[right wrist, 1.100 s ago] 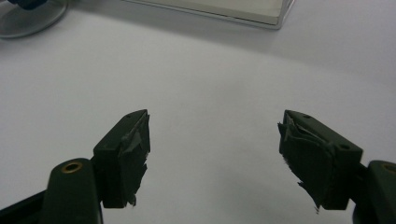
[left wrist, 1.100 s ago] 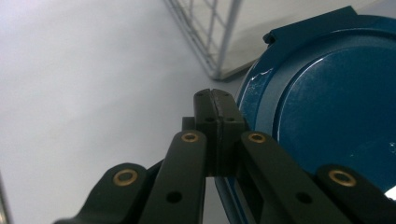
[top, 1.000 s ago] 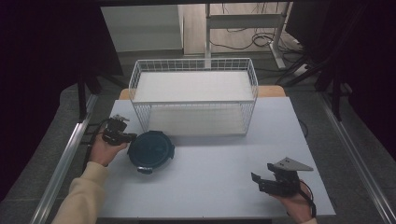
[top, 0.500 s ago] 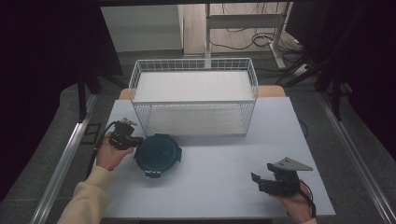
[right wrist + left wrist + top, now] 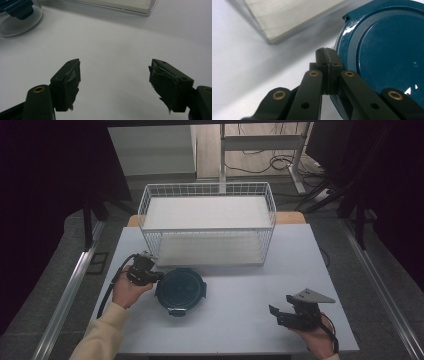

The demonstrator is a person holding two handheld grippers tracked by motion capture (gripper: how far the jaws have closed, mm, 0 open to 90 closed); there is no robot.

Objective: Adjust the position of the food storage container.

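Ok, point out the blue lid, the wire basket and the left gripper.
blue lid (image 5: 181,290), high view, centre of its top.
wire basket (image 5: 207,230), high view, front rim.
left gripper (image 5: 328,65), left gripper view, closed jaw tips.

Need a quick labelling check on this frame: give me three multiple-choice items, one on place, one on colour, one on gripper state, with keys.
1. Where is the round container?
A. inside the wire basket
B. on the table in front of the basket
C. beside the right gripper

2. What colour is its lid?
A. dark teal-blue
B. red
C. white

3. How do the jaws of the two grippers stand?
A. both open
B. left open, right shut
C. left shut, right open

Key: 1 B, the container sits on the white table, on the near side of the wire basket. 2 A, the left gripper view shows a glossy teal-blue lid. 3 C, the left gripper has its jaws pressed together at the lid's edge, while the right gripper has a wide gap over bare table.
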